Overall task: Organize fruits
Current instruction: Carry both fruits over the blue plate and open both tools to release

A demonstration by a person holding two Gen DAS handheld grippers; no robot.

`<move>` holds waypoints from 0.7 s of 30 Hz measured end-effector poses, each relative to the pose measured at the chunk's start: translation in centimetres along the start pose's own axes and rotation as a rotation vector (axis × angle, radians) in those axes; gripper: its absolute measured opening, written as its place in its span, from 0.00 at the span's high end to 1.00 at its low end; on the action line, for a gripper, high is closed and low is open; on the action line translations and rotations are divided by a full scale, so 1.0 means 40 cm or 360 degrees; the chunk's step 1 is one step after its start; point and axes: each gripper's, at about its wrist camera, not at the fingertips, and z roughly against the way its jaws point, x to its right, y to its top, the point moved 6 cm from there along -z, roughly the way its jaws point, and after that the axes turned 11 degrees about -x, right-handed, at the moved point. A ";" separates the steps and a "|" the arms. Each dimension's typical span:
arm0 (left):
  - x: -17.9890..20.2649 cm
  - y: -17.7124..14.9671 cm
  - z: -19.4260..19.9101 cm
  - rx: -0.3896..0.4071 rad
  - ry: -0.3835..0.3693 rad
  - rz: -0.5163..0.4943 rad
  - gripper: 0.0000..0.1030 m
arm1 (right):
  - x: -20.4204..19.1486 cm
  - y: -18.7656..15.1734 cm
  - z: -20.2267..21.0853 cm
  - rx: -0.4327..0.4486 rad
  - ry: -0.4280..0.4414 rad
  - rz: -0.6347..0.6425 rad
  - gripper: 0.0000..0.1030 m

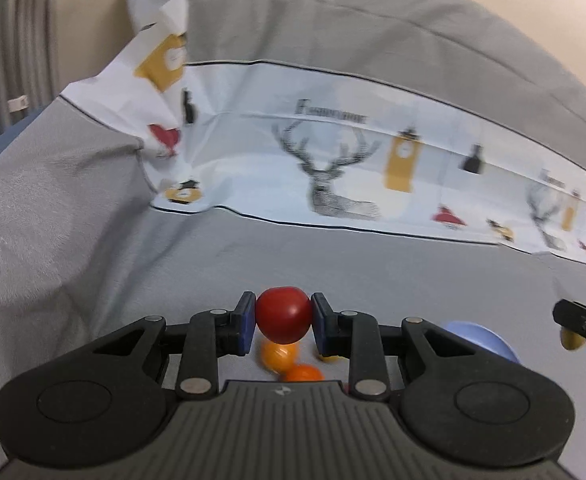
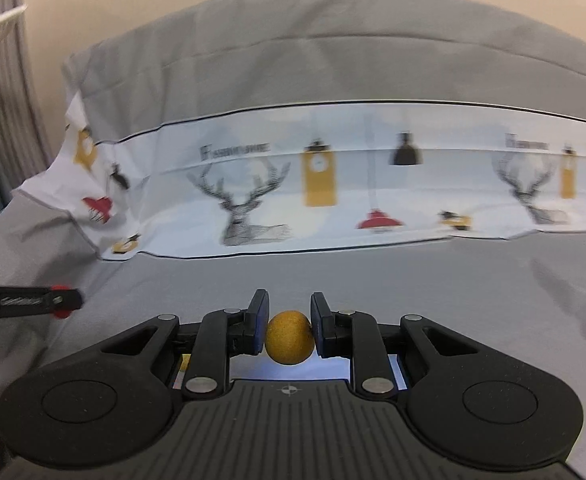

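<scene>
Pads of my left gripper [image 1: 283, 322] clamp a red fruit [image 1: 283, 314] above two orange fruits [image 1: 289, 362] on the grey sheet [image 1: 93, 260]; my right gripper [image 2: 289, 332] pinches a small yellow fruit [image 2: 289, 338].

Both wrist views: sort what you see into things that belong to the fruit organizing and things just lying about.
Belongs to the job:
- red fruit, gripped by the left gripper
- yellow-brown fruit, gripped by the right gripper
- orange fruits below
- blue bowl

Just lying about:
- grey sheet
- printed deer cloth
</scene>
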 end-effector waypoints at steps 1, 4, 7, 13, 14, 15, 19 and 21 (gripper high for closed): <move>0.014 -0.013 0.013 0.0013 -0.0024 -0.0032 0.69 | 0.029 -0.015 0.013 0.0009 -0.0020 -0.0039 0.77; 0.061 -0.047 0.013 -0.0014 -0.0061 -0.0144 0.69 | 0.102 -0.054 0.026 -0.0033 -0.0078 -0.0156 0.77; 0.112 -0.058 -0.012 -0.0043 -0.0124 -0.0229 0.69 | 0.153 -0.068 0.007 -0.0104 -0.0122 -0.0250 0.77; 0.219 -0.072 -0.052 -0.0068 -0.0281 -0.0381 0.69 | 0.165 -0.089 -0.043 -0.0223 -0.0196 -0.0201 0.77; 0.236 -0.074 -0.058 -0.0065 -0.0295 -0.0414 0.69 | 0.163 -0.089 -0.044 -0.0226 -0.0190 -0.0197 0.77; 0.252 -0.076 -0.065 -0.0063 -0.0307 -0.0448 0.69 | 0.159 -0.089 -0.047 -0.0231 -0.0184 -0.0191 0.77; 0.295 -0.081 -0.087 -0.0060 -0.0347 -0.0532 0.69 | 0.135 -0.088 -0.063 -0.0278 -0.0169 -0.0139 0.77; 0.303 -0.082 -0.102 -0.0070 -0.0355 -0.0537 0.69 | 0.124 -0.090 -0.071 -0.0301 -0.0167 -0.0107 0.77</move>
